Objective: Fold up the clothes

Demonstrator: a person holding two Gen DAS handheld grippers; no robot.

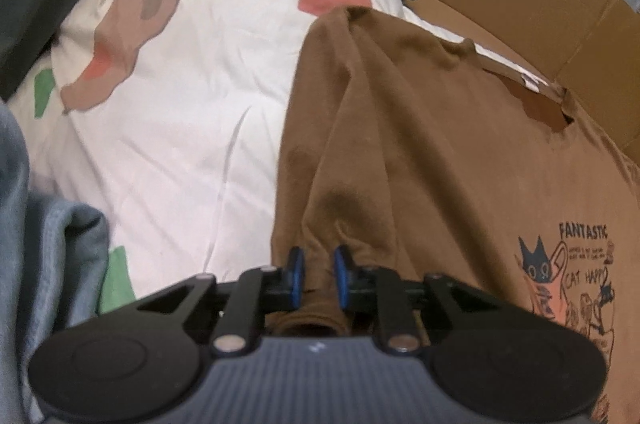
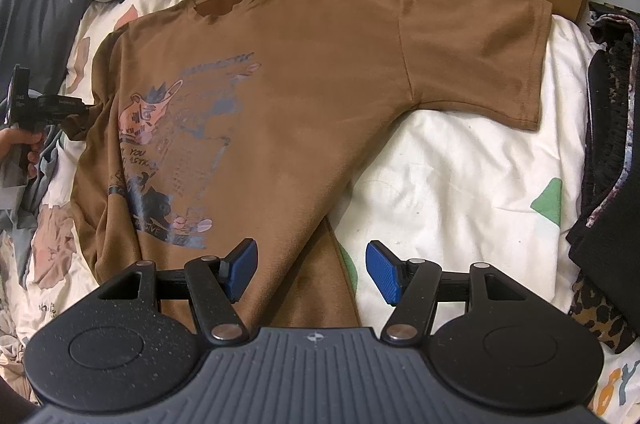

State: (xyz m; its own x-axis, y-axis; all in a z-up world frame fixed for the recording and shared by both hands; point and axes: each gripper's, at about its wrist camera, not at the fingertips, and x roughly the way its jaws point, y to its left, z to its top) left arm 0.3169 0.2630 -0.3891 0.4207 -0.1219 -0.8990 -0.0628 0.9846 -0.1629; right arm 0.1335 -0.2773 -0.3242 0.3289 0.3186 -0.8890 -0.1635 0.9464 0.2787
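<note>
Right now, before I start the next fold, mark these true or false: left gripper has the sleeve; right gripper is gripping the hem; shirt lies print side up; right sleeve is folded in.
1. The left gripper pinches the brown T-shirt sleeve: true.
2. The right gripper grips the hem: false, its jaws stand open above the cloth.
3. The print faces up: true.
4. The far sleeve is folded in: false, it lies spread out flat.
</note>
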